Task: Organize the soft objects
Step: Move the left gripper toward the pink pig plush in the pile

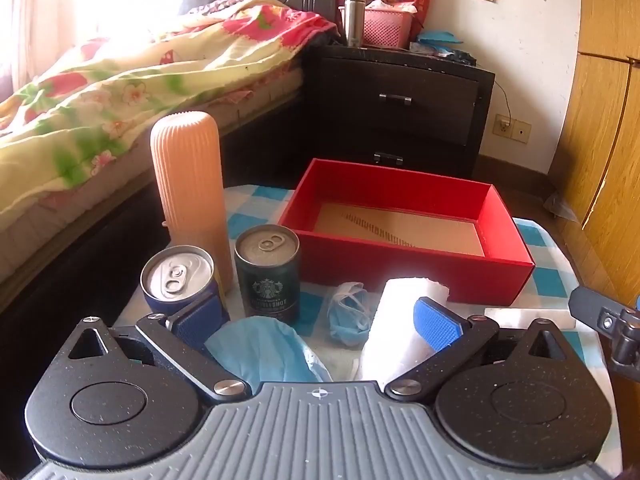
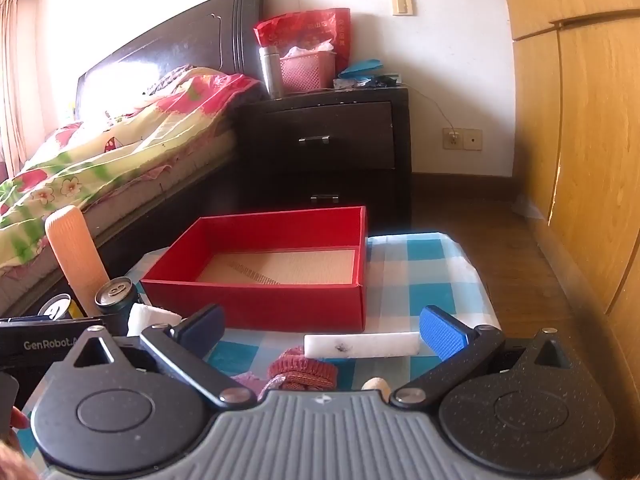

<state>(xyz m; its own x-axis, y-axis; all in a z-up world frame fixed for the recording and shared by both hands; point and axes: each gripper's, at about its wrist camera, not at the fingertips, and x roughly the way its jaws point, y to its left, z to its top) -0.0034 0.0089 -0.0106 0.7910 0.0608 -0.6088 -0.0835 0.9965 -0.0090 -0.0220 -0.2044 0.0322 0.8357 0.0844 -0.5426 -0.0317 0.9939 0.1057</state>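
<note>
- We are holding the left gripper (image 1: 320, 320) low over the bench (image 1: 552, 252), jaws spread wide and gripping nothing; a blue cap (image 1: 264, 348) is lying at lower centre of the left-wrist frame, right between the two pads and closest to them.
- A crumpled blue mask (image 1: 348, 312) is sitting just beyond the cap, and a white foam block (image 1: 400, 320) is leaning beside the right pad, its long axis running away from us toward the red box (image 1: 404, 264).
- We are keeping the right gripper (image 2: 320, 330) equally wide and empty; a dark red knitted piece (image 2: 304, 372) is lying at lower centre of its frame, just short of the jaws.
- A white strip (image 2: 360, 346) is stretching crosswise, left to right, between that gripper and the box.
- The box, at mid-frame in both views, is showing only its bare cardboard floor.
- We judge the left gripper nearer the cap, the right nearer the knit.
- Two cans (image 1: 266, 268) and a ribbed peach cylinder (image 1: 192, 196) are standing at left.
</note>
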